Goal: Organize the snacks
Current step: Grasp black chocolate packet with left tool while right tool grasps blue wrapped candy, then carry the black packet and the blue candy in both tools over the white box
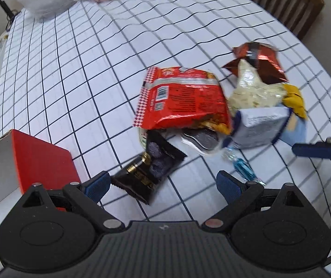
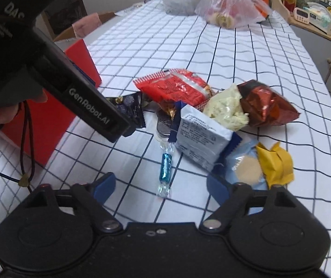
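A pile of snacks lies on the checked tablecloth. In the left wrist view: a red packet (image 1: 181,97), a black packet (image 1: 151,171), a blue-white packet (image 1: 258,127), a pale crumbly snack (image 1: 253,90), a dark red foil bag (image 1: 260,60), a yellow wrapper (image 1: 295,100) and a blue candy (image 1: 242,165). My left gripper (image 1: 162,186) is open, its left finger beside the black packet. In the right wrist view my right gripper (image 2: 160,186) is open just before the blue candy (image 2: 165,168) and the blue-white packet (image 2: 200,136).
A red and white box (image 1: 38,162) stands at the left, also in the right wrist view (image 2: 49,120). Plastic bags (image 2: 223,9) lie at the table's far end. A wooden chair (image 1: 288,2) stands far right. A sideboard (image 2: 323,27) holds clutter.
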`<action>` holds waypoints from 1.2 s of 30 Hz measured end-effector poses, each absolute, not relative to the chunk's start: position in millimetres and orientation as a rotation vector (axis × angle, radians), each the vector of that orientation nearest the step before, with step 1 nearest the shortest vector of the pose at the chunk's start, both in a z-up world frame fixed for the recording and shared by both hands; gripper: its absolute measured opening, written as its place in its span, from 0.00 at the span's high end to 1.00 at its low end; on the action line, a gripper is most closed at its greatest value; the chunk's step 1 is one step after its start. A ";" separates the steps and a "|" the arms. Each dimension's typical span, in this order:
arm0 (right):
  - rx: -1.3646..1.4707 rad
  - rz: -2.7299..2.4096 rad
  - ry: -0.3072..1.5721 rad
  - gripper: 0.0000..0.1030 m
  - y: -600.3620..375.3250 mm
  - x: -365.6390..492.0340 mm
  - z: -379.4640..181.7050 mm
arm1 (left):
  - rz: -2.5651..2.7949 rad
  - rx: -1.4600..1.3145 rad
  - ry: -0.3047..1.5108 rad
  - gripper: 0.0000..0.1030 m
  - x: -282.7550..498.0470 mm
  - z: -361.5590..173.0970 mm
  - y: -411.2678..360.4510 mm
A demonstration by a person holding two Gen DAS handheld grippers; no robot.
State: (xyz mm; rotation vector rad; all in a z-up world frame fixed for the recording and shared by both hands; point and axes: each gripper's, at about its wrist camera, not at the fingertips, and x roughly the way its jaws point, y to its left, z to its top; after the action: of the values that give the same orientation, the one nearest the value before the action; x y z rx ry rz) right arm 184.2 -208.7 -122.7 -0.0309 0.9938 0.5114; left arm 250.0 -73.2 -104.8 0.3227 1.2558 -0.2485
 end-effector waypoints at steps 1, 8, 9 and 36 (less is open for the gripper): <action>-0.035 0.507 1.002 0.26 -205.9 187.2 -125.5 | -0.248 0.321 1.265 0.04 253.7 -108.2 -72.7; -0.071 0.499 1.021 0.44 -191.7 195.6 -136.0 | -0.236 0.338 1.290 0.06 266.3 -124.3 -67.5; -0.073 0.496 1.021 0.48 -190.7 196.2 -137.0 | -0.235 0.341 1.294 0.08 266.9 -126.4 -66.5; -0.065 0.419 1.018 0.91 -189.7 188.5 -130.7 | -0.232 0.251 1.323 0.54 249.9 -132.8 -55.0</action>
State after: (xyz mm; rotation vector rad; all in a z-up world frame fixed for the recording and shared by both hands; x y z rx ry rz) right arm 188.5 -189.7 -130.7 -0.0652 1.0177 0.4194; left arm 249.9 -55.0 -132.8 0.2513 1.3227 -0.2323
